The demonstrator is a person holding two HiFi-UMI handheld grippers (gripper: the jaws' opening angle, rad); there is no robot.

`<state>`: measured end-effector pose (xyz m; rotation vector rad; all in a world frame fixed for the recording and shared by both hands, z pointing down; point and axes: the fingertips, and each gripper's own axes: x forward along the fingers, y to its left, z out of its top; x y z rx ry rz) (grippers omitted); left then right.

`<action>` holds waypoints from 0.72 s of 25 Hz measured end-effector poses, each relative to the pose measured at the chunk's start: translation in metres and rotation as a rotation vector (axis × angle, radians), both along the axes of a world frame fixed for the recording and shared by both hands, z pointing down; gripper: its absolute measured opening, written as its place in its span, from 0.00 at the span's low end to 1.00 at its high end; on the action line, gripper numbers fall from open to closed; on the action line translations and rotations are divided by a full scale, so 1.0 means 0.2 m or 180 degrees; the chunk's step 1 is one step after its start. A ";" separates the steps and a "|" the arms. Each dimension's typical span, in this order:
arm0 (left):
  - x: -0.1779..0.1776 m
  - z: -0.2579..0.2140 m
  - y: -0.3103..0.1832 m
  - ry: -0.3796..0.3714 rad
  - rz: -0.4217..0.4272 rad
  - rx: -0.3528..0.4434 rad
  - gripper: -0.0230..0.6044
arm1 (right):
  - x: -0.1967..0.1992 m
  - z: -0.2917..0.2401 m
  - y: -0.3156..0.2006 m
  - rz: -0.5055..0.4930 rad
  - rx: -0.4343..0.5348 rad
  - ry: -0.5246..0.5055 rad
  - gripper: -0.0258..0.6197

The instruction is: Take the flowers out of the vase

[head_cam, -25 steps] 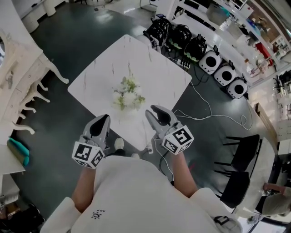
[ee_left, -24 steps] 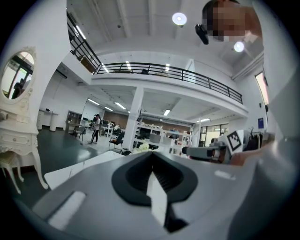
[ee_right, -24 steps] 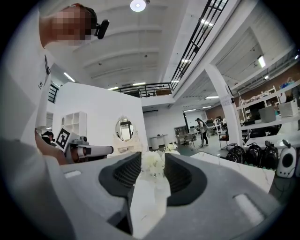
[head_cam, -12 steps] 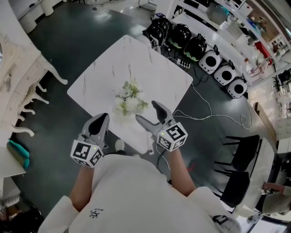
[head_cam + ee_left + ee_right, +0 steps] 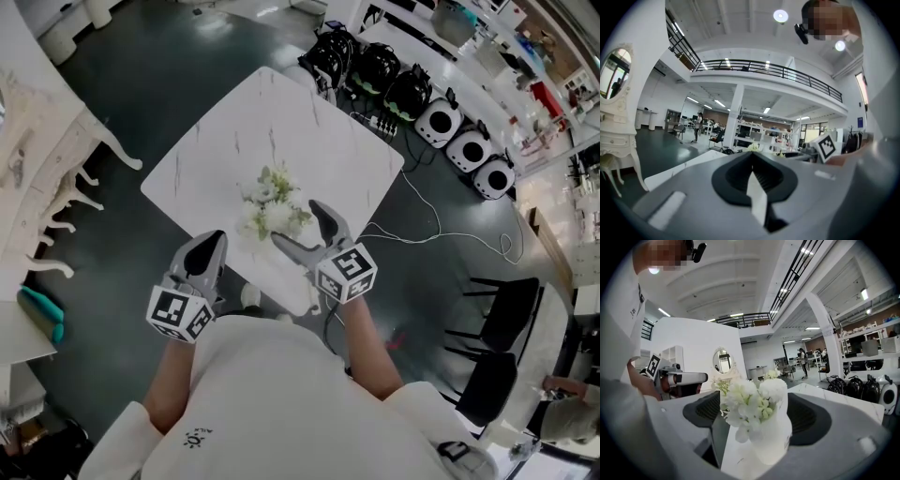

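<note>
A bunch of white flowers (image 5: 270,204) stands in a white vase (image 5: 774,442) near the front edge of the white marble table (image 5: 234,131). My right gripper (image 5: 298,223) is open, and its jaws have just been opening. In the right gripper view, the vase and the flowers (image 5: 750,404) stand between the two jaws of my right gripper (image 5: 759,425), and the pads do not press on them. My left gripper (image 5: 212,242) hangs shut and empty off the table's front edge, left of the flowers. The left gripper view shows the left gripper (image 5: 752,169) with its jaws together, and the flowers (image 5: 753,146) small beyond them.
Black helmets (image 5: 375,70) and white round devices (image 5: 464,150) line the floor beyond the table's right corner. Cables (image 5: 441,234) trail across the floor at the right. Black chairs (image 5: 497,319) stand further right. An ornate white dresser (image 5: 37,159) stands at the left.
The right gripper's jaws went from nearly shut to wide open, and it moved forward so that the flowers stand between them. The left gripper shifted slightly.
</note>
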<state>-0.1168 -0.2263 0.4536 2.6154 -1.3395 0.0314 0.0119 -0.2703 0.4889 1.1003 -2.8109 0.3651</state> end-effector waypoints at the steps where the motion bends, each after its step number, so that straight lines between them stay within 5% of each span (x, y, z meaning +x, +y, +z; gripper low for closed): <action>1: 0.00 0.00 0.00 -0.0001 -0.0004 0.0000 0.02 | 0.00 0.00 -0.01 0.0001 0.0000 0.0006 0.73; 18: -0.04 0.03 0.02 -0.0017 -0.0070 -0.0040 0.02 | -0.08 0.04 -0.06 -0.0079 0.0083 0.0023 0.72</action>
